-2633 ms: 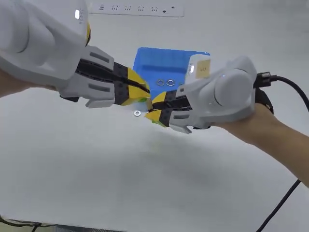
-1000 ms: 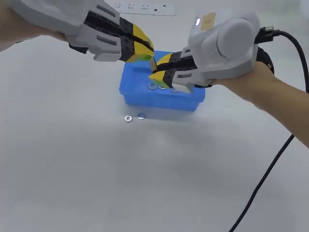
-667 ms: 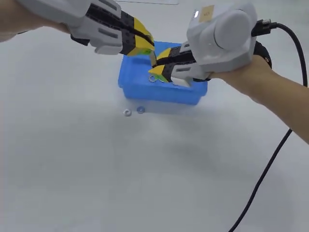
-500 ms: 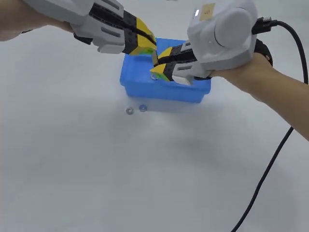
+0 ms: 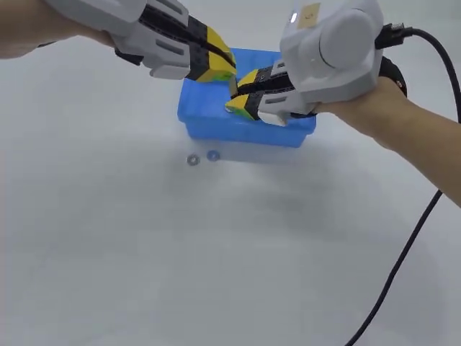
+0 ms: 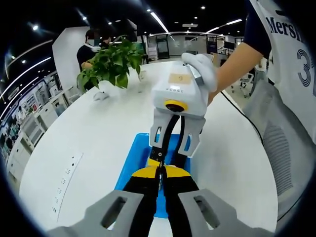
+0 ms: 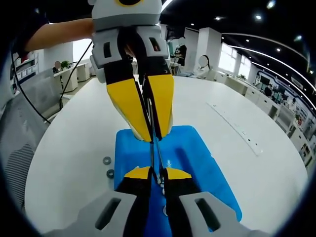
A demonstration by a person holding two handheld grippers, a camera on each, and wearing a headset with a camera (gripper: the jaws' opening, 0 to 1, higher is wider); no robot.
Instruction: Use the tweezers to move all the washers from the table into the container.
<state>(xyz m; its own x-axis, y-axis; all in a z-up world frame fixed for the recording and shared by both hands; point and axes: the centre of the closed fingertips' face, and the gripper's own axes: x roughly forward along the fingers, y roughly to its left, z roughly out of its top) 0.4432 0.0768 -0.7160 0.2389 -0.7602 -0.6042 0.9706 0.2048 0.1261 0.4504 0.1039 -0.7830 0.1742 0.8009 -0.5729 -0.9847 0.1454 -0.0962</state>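
A blue container point(image 5: 216, 126) sits on the white table. In front of it lie two washers point(image 5: 192, 160) point(image 5: 213, 155), which the right gripper view has at the container's left point(image 7: 106, 160). My left gripper point(image 5: 232, 70) and right gripper point(image 5: 232, 103) meet tip to tip above the container. Both are shut on thin metal tweezers point(image 7: 153, 143) that run between them. In the left gripper view my left gripper point(image 6: 160, 170) faces the right gripper's jaws over the container point(image 6: 140, 158). In the right gripper view my right gripper point(image 7: 157, 173) points at the left gripper point(image 7: 143, 103). A small pale piece point(image 7: 169, 163) lies inside the container.
A black cable point(image 5: 403, 252) trails from the right gripper across the table's right side. A power strip point(image 6: 64, 185) lies on the table left of the container. A potted plant point(image 6: 111, 66) stands at the table's far end, with a person behind it.
Both grippers with the tweezers have risen from table level in front of the container to above it. Over the last second they have held there while the view shifted.
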